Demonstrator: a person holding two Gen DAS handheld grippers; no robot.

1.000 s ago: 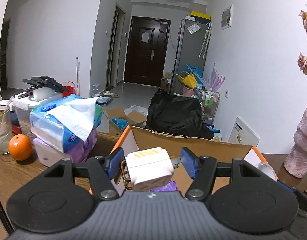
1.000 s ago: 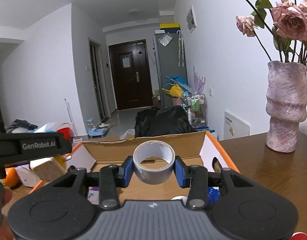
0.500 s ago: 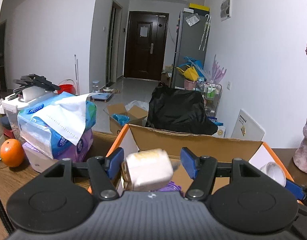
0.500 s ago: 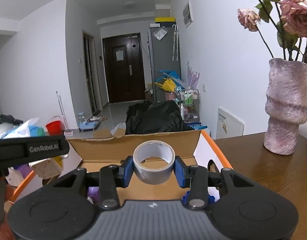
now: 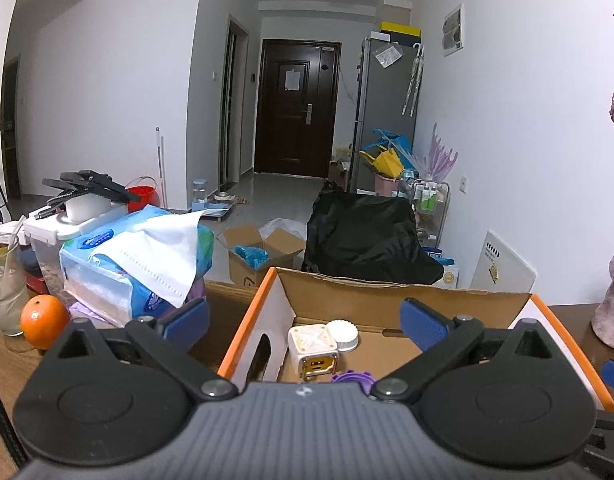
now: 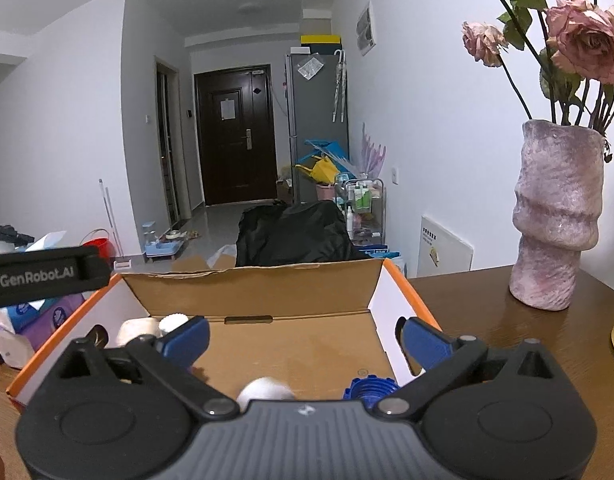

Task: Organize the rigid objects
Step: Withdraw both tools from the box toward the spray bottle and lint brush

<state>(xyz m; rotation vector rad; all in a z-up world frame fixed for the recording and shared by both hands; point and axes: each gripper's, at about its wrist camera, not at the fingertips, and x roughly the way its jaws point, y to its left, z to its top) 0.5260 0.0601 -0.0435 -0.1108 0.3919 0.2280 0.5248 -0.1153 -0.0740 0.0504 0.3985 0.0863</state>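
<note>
An open cardboard box with orange rims stands on the wooden table. My left gripper is open and empty above its left part. Below it, inside the box, lie a white cube-shaped plug, a white round lid and a purple toothed part. My right gripper is open and empty above the box. Under it I see a blurred whitish round thing and a blue ribbed cap. The tape roll is not visible.
Tissue packs, an orange and a glass stand left of the box. A pink vase with dried roses stands on the table at the right. The left gripper's body crosses the right view's left edge.
Both grippers opened. The left one let go of the white plug, which now lies in the box. The right one let go of the tape roll, which dropped out of sight.
</note>
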